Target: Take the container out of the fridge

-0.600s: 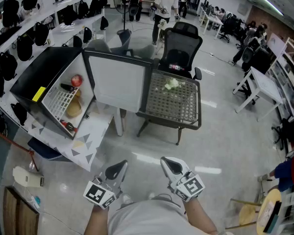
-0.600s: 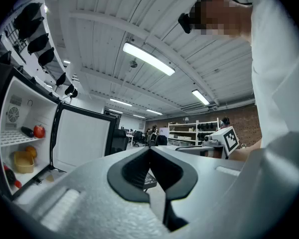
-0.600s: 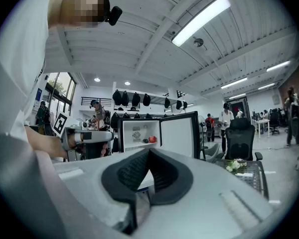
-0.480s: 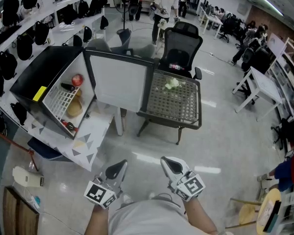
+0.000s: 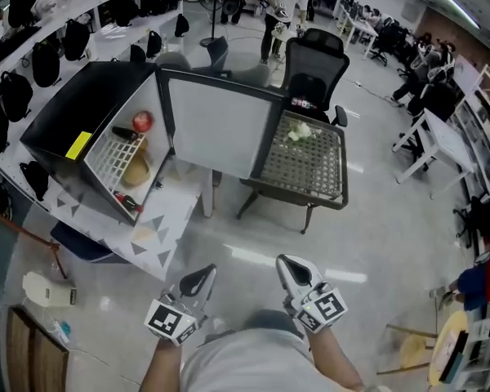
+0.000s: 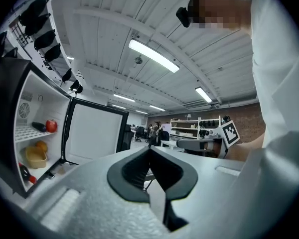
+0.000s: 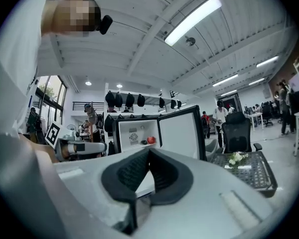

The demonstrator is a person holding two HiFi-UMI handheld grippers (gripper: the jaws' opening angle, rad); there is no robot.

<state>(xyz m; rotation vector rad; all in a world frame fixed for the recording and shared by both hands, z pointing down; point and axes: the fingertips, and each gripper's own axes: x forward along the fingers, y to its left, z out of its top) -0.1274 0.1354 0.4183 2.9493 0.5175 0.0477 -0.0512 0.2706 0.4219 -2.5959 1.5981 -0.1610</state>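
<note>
A black mini fridge (image 5: pixel 73 121) stands on a white table (image 5: pixel 165 229) at the left, its door (image 5: pixel 220 125) swung open. Inside are a red apple (image 5: pixel 141 122), a dark item on the wire shelf, and below them a tan container (image 5: pixel 136 171). The left gripper view shows the container (image 6: pixel 36 157) under the apple (image 6: pixel 51 126). My left gripper (image 5: pixel 202 273) and right gripper (image 5: pixel 287 264) are held low near my body, well short of the fridge. Both are shut with nothing between the jaws, as seen in the left gripper view (image 6: pixel 150 150) and the right gripper view (image 7: pixel 149 152).
A dark mesh table (image 5: pixel 336 170) with small white flowers (image 5: pixel 299 131) stands right of the fridge door, with an office chair (image 5: pixel 314 76) behind it. Shelves with black bags (image 5: pixel 45 60) line the left wall. People stand at the back. A white object (image 5: pixel 47 289) lies on the floor.
The head view has shifted, so the fridge and mesh table sit a little lower and nearer in the frame. Both grippers stay low and shut.
</note>
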